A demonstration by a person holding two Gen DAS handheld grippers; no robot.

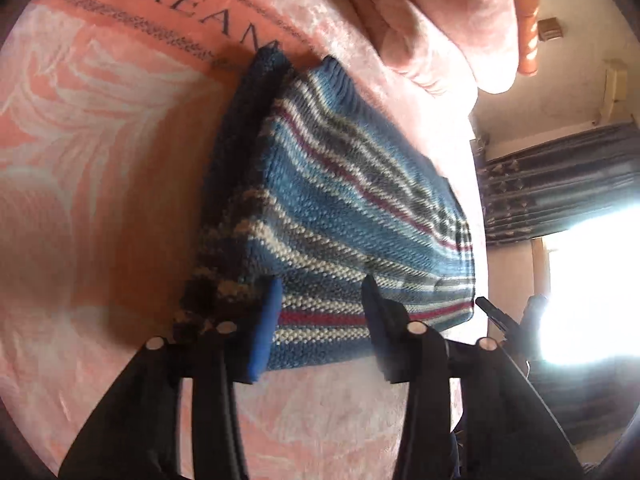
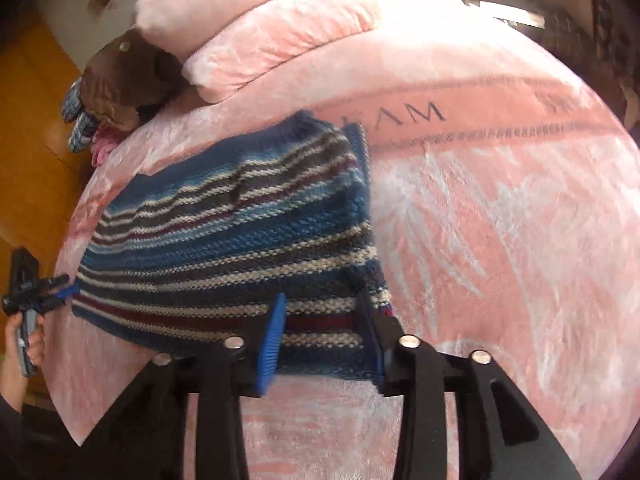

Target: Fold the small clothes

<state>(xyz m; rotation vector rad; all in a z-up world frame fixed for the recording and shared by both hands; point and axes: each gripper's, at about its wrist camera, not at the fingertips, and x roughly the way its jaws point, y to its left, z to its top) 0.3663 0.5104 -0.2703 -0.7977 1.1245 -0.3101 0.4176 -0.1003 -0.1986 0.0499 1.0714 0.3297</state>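
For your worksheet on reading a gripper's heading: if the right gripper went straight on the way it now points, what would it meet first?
The striped knitted garment. The right gripper has its jaws open over the near edge, so it would likely press into the knit almost at once, though depth is hard to judge.

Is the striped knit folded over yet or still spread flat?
Folded at least once: the striped knit lies as a compact block on the pink blanket, with a doubled layer showing along its left edge. How many folds, cannot tell.

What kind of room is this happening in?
Most likely a bedroom in a home. The striped knit garment lies on a pink plush blanket spread over what looks like a bed, with folded pink bedding stacked behind it and a dark curtain beside a bright window.
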